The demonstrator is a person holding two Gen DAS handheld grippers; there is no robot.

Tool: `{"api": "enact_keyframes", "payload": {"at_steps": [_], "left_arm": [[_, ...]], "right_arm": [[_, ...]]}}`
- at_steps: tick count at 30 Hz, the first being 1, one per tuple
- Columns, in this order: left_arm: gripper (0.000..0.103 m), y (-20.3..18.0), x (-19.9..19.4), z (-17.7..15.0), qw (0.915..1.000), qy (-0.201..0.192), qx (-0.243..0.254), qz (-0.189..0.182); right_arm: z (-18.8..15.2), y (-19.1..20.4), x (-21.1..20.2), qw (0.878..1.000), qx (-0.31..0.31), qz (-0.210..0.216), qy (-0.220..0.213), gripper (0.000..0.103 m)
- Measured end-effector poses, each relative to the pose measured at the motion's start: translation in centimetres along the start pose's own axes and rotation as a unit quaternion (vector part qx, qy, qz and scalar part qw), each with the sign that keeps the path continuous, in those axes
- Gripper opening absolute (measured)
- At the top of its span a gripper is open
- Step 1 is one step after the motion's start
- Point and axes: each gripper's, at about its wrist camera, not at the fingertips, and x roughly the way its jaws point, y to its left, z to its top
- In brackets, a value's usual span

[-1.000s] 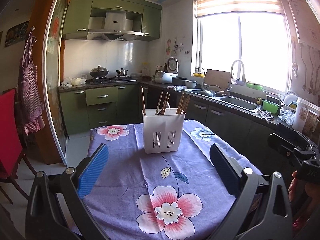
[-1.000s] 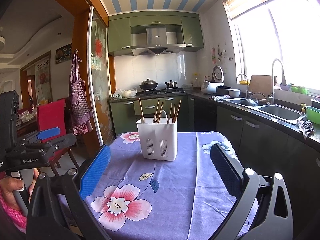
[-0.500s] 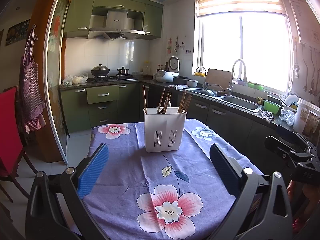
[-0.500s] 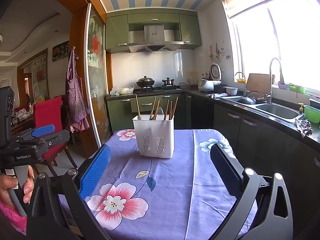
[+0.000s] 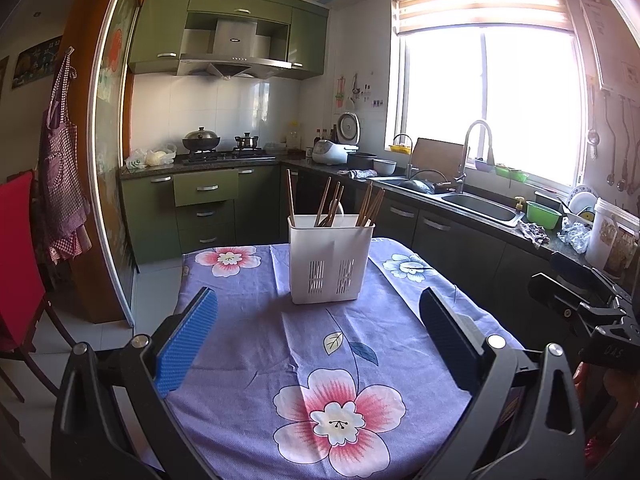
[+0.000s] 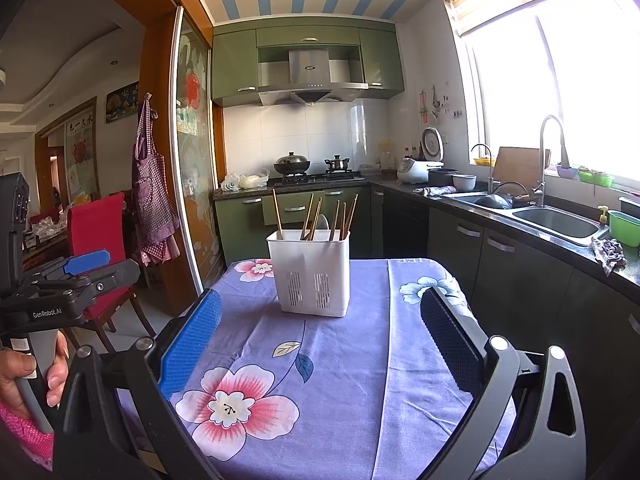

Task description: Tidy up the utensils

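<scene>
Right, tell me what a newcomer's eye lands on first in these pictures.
First, the white slotted plastic utensil holder standing upright mid-table, brown wooden chopsticks sticking out of it. Next, the purple tablecloth with big pink flowers under it. Both open, empty hand-held grippers frame the view: left hand-held gripper, right hand-held gripper.

Utensil holder (image 5: 330,258) stands upright mid-table on the flowered tablecloth (image 5: 320,360), the only thing on it. Chopsticks (image 5: 370,207) lean out of its top at angles, cluttering approach from above. Bare cloth lies between holder and both spread grippers: left gripper (image 5: 316,340), right gripper (image 6: 320,340). Counter (image 6: 520,216) hems the right side; red chair (image 6: 96,228) stands left, apart from the table.
</scene>
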Motion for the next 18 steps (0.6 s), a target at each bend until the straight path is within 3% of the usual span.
{"api": "enact_keyframes", "payload": {"at_steps": [15,18], "left_arm": [[0.096,-0.18,-0.04,-0.07,1.0,0.002,0.001,-0.004],[0.096,-0.34,0.1,-0.07,0.9999,0.004,0.005,0.01]], "right_arm": [[-0.06,0.07,0.03,1.0,0.0,0.001,0.002,0.098],[-0.08,0.13,0.04,1.0,0.0,0.001,0.001,0.098]]}}
